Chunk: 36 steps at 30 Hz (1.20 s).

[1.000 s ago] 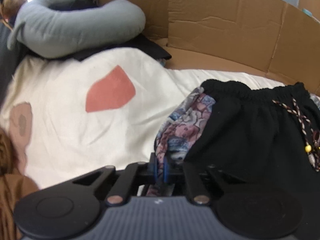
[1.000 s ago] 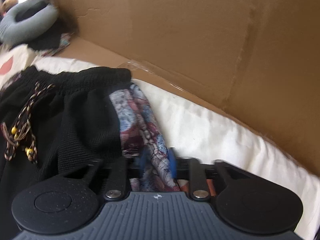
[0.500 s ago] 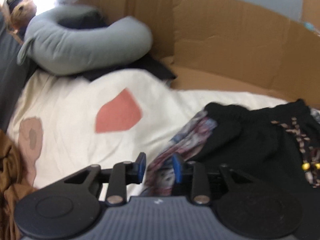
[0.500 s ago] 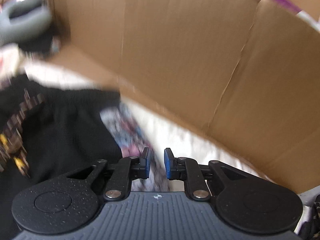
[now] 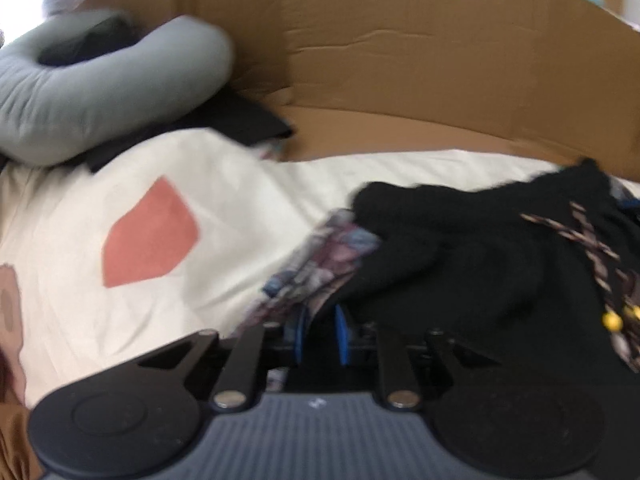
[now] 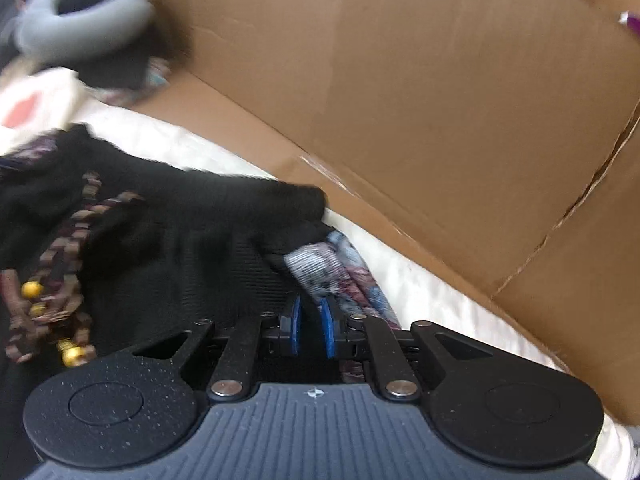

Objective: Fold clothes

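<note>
Black knit shorts (image 5: 460, 260) with a patterned side panel (image 5: 316, 264) and a braided drawstring (image 5: 592, 248) with yellow beads lie on a cream sheet (image 5: 240, 184). My left gripper (image 5: 320, 332) is at their left edge. Its blue pads are drawn close, with dark fabric bunched between them. In the right wrist view the shorts (image 6: 180, 240) fill the left half, and the patterned panel (image 6: 340, 276) runs along their right edge. My right gripper (image 6: 311, 328) pinches that right edge, its pads nearly together on the fabric. Both views are motion-blurred.
A cardboard wall (image 5: 400, 60) (image 6: 400, 80) runs close behind the sheet. A grey U-shaped pillow (image 5: 100, 96) (image 6: 80, 12) lies on dark cloth at the far left. The sheet carries a red patch (image 5: 150, 236). Brown fabric (image 5: 12, 440) sits at the lower left.
Both grippers held the patterned side edges, opened half a second ago, and have closed again on the shorts' edges. The waistband is now bunched and shifted.
</note>
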### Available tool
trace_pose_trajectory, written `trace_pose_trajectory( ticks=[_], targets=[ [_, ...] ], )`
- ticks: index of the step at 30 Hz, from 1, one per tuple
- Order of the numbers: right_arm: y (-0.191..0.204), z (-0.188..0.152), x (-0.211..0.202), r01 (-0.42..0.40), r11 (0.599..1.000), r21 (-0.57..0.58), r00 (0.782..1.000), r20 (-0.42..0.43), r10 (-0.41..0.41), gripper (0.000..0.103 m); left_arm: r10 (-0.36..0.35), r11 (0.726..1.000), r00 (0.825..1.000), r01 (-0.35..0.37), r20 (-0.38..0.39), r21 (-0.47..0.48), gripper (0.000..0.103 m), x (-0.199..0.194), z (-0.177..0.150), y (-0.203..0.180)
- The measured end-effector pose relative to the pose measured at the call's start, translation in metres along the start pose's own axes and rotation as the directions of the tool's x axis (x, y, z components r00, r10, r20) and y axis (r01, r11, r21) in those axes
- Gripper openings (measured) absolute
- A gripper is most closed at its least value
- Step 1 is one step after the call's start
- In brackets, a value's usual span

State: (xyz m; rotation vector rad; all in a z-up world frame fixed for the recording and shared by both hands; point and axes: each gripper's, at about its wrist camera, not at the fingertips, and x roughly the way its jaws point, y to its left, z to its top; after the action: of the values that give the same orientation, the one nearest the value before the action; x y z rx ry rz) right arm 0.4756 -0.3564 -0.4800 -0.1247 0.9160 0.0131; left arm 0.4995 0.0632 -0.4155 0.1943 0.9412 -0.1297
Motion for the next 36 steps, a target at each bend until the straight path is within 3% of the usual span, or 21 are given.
trace_pose_trajectory(
  ticks=[4,8,9,11,12,22,25,28,36],
  targets=[
    [-0.015,0.016,0.011,-0.009,0.993,0.118,0.999,-0.046,0.014,0.017,0.013,0.997,0.999,-0.017,-0.047,-0.075,0.019,0.008,0.014,0.005],
    [-0.03,0.026,0.004,-0.06,0.985,0.159,0.994,-0.077,0.073,0.019,-0.021,0.997,0.999,0.019,-0.03,-0.075,0.019,-0.01,0.014,0.009],
    [-0.034,0.026,-0.001,-0.079,0.984,0.159,0.993,-0.074,0.092,0.022,-0.03,0.997,0.999,0.028,-0.026,-0.075,0.022,-0.014,0.013,0.01],
    [-0.041,0.026,-0.012,-0.109,0.982,0.154,0.991,-0.066,0.12,0.039,-0.045,0.996,0.999,0.044,-0.018,-0.074,0.028,-0.023,0.013,0.012],
    [-0.044,0.024,-0.02,-0.109,0.984,0.14,0.991,-0.057,0.118,0.04,-0.048,0.996,0.999,0.047,-0.012,-0.073,0.028,-0.028,0.01,0.014],
    [-0.071,-0.028,-0.091,-0.036,0.996,0.086,0.998,-0.05,0.041,0.038,-0.065,0.994,0.997,0.059,-0.053,-0.094,0.028,-0.069,-0.048,0.028],
    [-0.072,-0.053,-0.106,-0.028,0.995,0.093,0.997,-0.068,0.034,0.022,-0.068,0.993,0.995,0.061,-0.068,-0.101,0.028,-0.081,-0.068,0.033],
    [-0.067,-0.079,-0.114,-0.025,0.995,0.095,0.994,-0.099,0.034,0.018,-0.071,0.992,0.994,0.062,-0.083,-0.107,0.028,-0.093,-0.087,0.037],
    [-0.051,-0.143,-0.119,-0.011,0.997,0.078,0.981,-0.192,0.026,0.017,-0.041,0.989,0.989,0.02,-0.14,-0.149,0.027,-0.109,-0.146,0.052]
  ],
)
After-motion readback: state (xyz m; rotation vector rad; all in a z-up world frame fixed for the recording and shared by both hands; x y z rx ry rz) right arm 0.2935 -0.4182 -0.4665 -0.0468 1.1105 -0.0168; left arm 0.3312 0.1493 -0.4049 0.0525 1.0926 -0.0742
